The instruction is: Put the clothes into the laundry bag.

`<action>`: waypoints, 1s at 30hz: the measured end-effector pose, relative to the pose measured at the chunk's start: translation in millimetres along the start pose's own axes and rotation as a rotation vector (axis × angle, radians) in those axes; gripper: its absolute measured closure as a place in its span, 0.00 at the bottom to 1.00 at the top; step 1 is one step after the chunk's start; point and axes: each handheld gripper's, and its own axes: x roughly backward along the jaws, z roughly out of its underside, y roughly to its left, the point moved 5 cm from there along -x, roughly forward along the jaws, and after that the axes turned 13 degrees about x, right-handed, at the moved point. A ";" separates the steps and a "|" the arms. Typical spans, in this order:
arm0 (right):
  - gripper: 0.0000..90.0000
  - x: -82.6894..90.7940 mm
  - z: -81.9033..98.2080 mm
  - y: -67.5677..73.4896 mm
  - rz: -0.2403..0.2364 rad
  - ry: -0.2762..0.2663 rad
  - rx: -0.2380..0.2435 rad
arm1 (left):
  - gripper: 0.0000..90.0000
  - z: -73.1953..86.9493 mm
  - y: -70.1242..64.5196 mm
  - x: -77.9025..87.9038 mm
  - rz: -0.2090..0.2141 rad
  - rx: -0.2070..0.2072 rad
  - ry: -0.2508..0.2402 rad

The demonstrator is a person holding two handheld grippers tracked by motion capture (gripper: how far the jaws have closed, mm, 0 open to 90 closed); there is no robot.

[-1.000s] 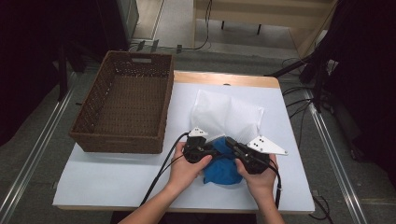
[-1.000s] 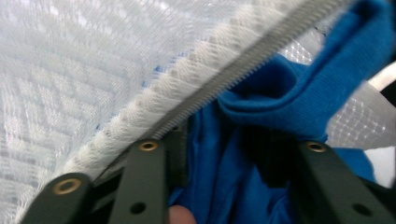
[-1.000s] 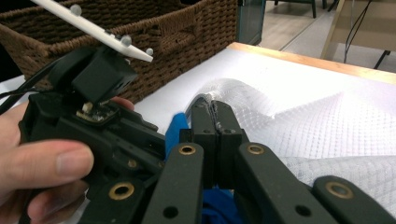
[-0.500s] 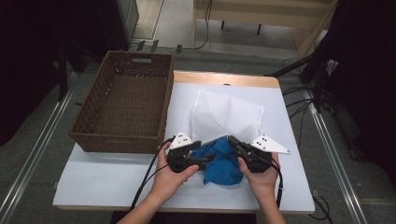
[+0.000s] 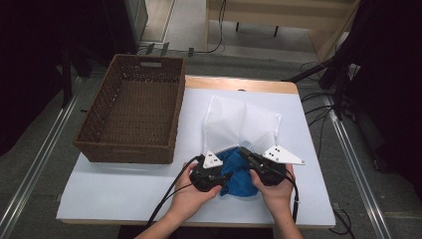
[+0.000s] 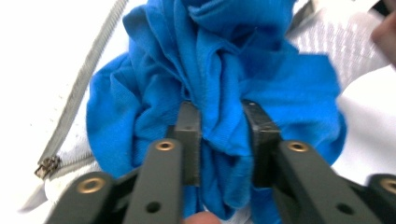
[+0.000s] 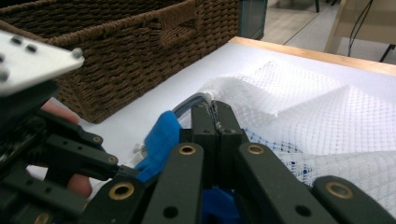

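Observation:
A crumpled blue cloth [image 5: 238, 173] lies at the mouth of a white mesh bag [image 5: 239, 123] near the table's front edge. My left gripper [image 5: 224, 172] comes at it from the left. Its jaws have just been closing, and in the left gripper view the left gripper [image 6: 219, 126] pinches a bunched fold of the blue cloth [image 6: 224, 65]. The bag's grey zipper [image 6: 77, 91] runs along the left. My right gripper [image 5: 249, 155] is on the cloth's right side. In its own view the right gripper [image 7: 215, 112] is shut on the rim of the mesh bag [image 7: 299, 105], with the blue cloth [image 7: 163, 135] beside it.
A brown wicker basket [image 5: 134, 114] stands on the table's left half, its near wall [image 7: 140, 46] close behind the grippers. The white table top [image 5: 109, 189] is bare to the left of my hands. Cables trail from both grippers toward the front edge.
The left gripper swung out to the left of the cloth, then came back right into it and closed on a fold. The right gripper held still on the bag.

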 end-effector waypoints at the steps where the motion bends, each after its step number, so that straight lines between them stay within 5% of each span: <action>1: 1.00 0.2 -0.6 0.4 -0.002 -0.003 0.003 | 0.83 -2.6 -0.5 0.1 0.005 0.007 -0.014; 8: 1.00 4.3 -7.5 3.1 -0.011 -0.032 -0.002 | 0.84 -30.2 -1.2 3.5 0.009 0.076 -0.154; 11: 1.00 5.3 -8.3 3.6 -0.011 -0.032 -0.003 | 0.84 -36.8 2.9 -1.7 -0.023 0.084 -0.213; 16: 1.00 3.3 -4.2 1.5 -0.009 -0.020 -0.006 | 0.67 -31.0 18.9 -25.9 -0.059 0.119 -0.143; 19: 1.00 3.2 -2.3 -0.9 -0.006 -0.018 -0.012 | 0.54 -30.1 14.3 -17.7 -0.004 0.115 -0.162; 22: 1.00 4.0 -1.9 -4.0 0.001 -0.019 -0.023 | 0.42 -27.8 5.9 -7.9 0.017 0.069 -0.164; 30: 1.00 5.3 -0.9 -8.0 0.015 -0.017 -0.031 | 0.33 -13.1 -10.2 15.7 0.002 0.002 -0.191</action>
